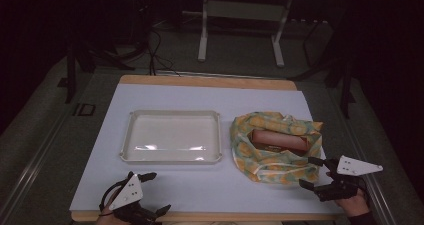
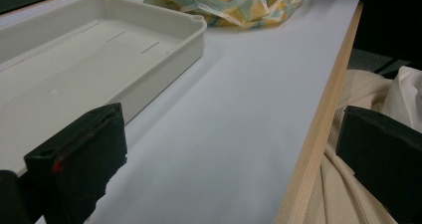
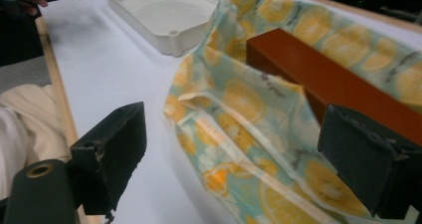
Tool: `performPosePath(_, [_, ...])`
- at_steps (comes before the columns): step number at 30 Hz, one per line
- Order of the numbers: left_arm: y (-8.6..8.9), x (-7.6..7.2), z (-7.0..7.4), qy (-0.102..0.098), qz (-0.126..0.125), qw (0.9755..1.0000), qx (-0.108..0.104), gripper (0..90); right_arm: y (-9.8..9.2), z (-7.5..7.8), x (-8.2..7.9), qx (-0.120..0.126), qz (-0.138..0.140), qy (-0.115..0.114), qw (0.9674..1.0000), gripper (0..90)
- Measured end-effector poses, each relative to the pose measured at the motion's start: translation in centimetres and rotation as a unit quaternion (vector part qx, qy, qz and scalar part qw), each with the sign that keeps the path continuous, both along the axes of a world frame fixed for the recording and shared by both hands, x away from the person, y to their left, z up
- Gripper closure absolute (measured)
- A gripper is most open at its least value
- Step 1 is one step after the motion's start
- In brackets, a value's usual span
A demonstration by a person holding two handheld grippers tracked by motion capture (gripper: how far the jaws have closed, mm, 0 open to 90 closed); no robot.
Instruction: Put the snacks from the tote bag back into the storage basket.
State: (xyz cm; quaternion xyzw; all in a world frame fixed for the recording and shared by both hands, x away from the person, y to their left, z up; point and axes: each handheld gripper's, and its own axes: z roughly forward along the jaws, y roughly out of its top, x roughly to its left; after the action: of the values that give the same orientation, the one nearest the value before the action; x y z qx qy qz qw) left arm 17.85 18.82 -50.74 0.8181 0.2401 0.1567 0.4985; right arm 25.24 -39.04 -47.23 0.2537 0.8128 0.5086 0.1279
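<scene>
High view: right gripper (image 1: 314, 174) spread wide at 5 o'clock corner of lemon-print cloth (image 1: 260, 160) half-wrapping red-brown box (image 1: 278, 138); white tray (image 1: 172, 136) empty at 9 o'clock.

Left gripper view: left gripper (image 2: 224, 159) wide, empty, at table edge (image 2: 318, 119).

Right gripper view: cloth hem between jaws; likely best pinching hem alone, clear of box.

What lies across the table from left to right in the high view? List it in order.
left gripper → white tray → lemon-print cloth wrapped round a brown box → right gripper
</scene>
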Motion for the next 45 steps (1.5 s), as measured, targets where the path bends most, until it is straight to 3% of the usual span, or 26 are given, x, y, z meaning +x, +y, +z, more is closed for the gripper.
performPosePath(3, [0.0,0.0,0.0,0.001,-0.001,1.0,-0.001,0.0,-0.2,0.6,0.1,0.006,0.009,-0.003,0.9999,11.8])
performPosePath(12, [0.0,0.0,0.0,0.003,-0.003,1.0,-0.001,0.0,0.1,2.2,0.6,-0.017,0.015,-0.026,0.9994,11.9])
performPosePath(29, [0.0,0.0,0.0,0.004,-0.004,1.0,-0.001,0.0,1.0,5.2,3.6,-0.045,0.029,-0.054,0.9971,13.1])
performPosePath(37, [0.0,0.1,-0.1,0.006,-0.006,1.0,0.0,0.0,1.0,6.1,4.6,-0.053,0.03,-0.058,0.9965,13.6])
performPosePath(45, [0.0,0.1,-0.1,0.005,-0.005,1.0,0.0,0.0,1.2,7.1,6.8,-0.069,0.036,-0.056,0.9954,14.4])
